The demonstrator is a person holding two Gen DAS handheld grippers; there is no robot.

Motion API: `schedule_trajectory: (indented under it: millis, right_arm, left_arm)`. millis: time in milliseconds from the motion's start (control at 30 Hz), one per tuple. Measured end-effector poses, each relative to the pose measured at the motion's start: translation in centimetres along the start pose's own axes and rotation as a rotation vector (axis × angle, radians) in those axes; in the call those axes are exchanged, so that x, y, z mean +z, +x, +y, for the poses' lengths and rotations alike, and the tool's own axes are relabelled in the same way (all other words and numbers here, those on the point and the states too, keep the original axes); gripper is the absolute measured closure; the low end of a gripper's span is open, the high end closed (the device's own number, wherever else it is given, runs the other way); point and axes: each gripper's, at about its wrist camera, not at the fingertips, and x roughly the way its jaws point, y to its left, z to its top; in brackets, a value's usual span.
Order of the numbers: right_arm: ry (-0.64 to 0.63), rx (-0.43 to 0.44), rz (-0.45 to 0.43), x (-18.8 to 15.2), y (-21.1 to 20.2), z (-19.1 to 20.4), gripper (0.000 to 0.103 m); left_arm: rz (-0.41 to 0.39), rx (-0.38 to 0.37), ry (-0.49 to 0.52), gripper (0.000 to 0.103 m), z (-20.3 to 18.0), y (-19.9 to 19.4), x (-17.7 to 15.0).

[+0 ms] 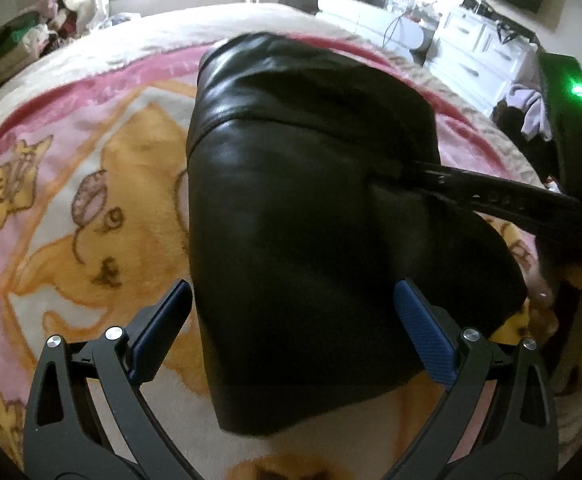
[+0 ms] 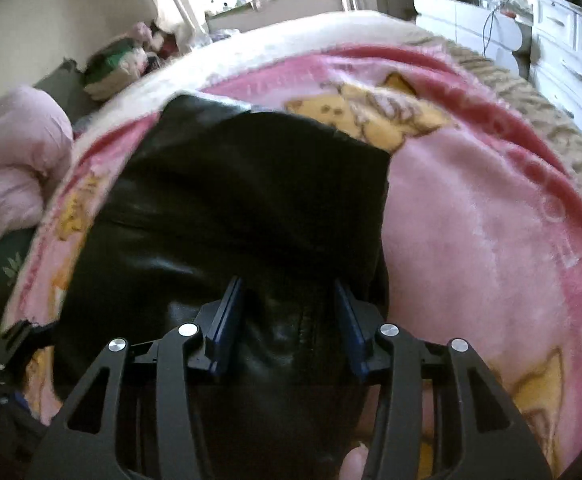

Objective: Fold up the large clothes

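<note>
A black leather garment (image 1: 311,208) lies folded on a pink and yellow cartoon blanket (image 1: 71,200) on a bed. My left gripper (image 1: 293,312) is open, its blue-padded fingers wide apart on either side of the garment's near end. The right gripper reaches in from the right in the left wrist view (image 1: 511,200), over the garment's right edge. In the right wrist view the garment (image 2: 231,200) fills the middle, and my right gripper (image 2: 289,300) is open with its fingers just above the leather, holding nothing.
White dressers (image 1: 479,48) stand beyond the bed at the right. A pile of clothes (image 1: 23,48) sits at the far left. A pink duvet (image 2: 7,168) bunches at the bed's left side. The blanket (image 2: 491,220) lies bare to the garment's right.
</note>
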Motion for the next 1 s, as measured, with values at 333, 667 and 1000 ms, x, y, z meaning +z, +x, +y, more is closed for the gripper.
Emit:
schedule_trajectory:
  millis: [333, 667, 1000]
  right_arm:
    - [0.035, 0.027, -0.268, -6.8, -13.1, 0.8, 0.004]
    - [-0.015, -0.027, -0.317, -14.8, -16.4, 2.2, 0.004]
    - [-0.072, -0.035, -0.297, -17.2, -16.9, 3.9, 0.004]
  left_arm:
    - [-0.073, 0.006, -0.032, 0.009, -0.9, -5.7, -3.1]
    - [-0.138, 0.028, -0.065, 0.009, -1.6, -9.9, -8.6]
    - [-0.174, 0.042, -0.088, 0.009, -1.6, -11.5, -11.2]
